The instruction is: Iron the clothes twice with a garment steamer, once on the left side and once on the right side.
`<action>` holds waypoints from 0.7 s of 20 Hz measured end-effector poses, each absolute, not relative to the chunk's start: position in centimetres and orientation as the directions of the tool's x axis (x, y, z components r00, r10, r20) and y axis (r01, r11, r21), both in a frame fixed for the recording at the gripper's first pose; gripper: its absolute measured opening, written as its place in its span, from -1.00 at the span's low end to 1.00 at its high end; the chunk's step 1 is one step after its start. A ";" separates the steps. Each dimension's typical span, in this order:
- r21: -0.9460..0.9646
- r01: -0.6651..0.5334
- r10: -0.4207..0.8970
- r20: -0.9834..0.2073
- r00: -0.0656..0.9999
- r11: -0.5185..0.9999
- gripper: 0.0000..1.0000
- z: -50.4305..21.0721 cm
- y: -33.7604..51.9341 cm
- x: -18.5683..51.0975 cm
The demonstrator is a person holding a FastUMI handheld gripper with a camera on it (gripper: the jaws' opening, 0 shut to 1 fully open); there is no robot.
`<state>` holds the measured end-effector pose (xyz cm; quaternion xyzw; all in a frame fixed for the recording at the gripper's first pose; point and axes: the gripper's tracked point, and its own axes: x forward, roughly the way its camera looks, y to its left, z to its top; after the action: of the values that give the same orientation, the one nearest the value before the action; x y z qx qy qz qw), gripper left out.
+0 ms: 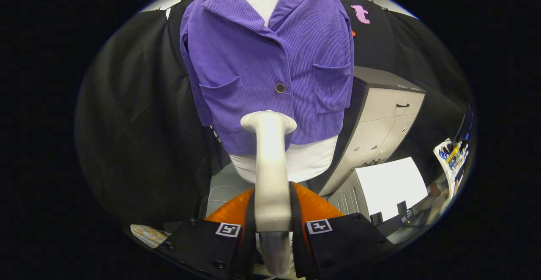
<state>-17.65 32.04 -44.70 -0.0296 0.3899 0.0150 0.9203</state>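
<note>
Holding the white garment steamer by its hard, smooth handle, the claw has both fingers pressed on it. Its head sits just before the purple jacket, which looks soft, light and floppy on its hanger.

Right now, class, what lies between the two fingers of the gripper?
In the gripper view, the white steamer stands between the fingers, which press on its handle from both sides; its head reaches up to the purple jacket.
</note>
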 end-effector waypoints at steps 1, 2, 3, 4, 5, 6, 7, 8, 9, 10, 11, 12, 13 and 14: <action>-0.037 -0.045 0.005 -0.722 0.692 0.998 -0.14 -44.8 31.6 -17.7; -0.033 -0.042 0.005 -0.724 0.690 0.999 -0.14 -44.7 31.1 -17.6; -0.028 -0.042 0.009 -0.725 0.688 0.999 -0.14 -44.6 30.6 -17.5; -0.023 -0.045 0.014 -0.726 0.687 0.999 -0.14 -44.6 30.0 -17.4; -0.019 -0.047 0.019 -0.726 0.687 0.999 -0.14 -44.5 29.4 -17.3; -0.015 -0.050 0.023 -0.727 0.686 0.999 -0.14 -44.3 29.0 -17.2; -0.011 -0.053 0.028 -0.729 0.684 0.999 -0.14 -44.2 28.4 -17.2; -0.006 -0.059 0.036 -0.730 0.683 0.998 -0.14 -44.1 27.7 -17.2; 0.001 -0.066 0.046 -0.732 0.680 0.998 -0.14 -43.9 27.2 -17.2; 0.011 -0.072 0.057 -0.731 0.680 0.997 -0.14 -43.6 26.7 -17.2; 0.021 -0.076 0.067 -0.731 0.679 0.997 -0.14 -43.3 26.0 -17.2; 0.030 -0.078 0.076 -0.728 0.682 0.996 -0.13 -43.0 25.2 -17.2; 0.039 -0.081 0.084 -0.724 0.684 0.996 -0.14 -42.5 24.3 -17.1; 0.050 -0.082 0.093 -0.723 0.684 0.995 -0.14 -42.0 23.4 -17.1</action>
<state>-17.14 23.45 -42.00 0.0066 0.3943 0.0476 0.9177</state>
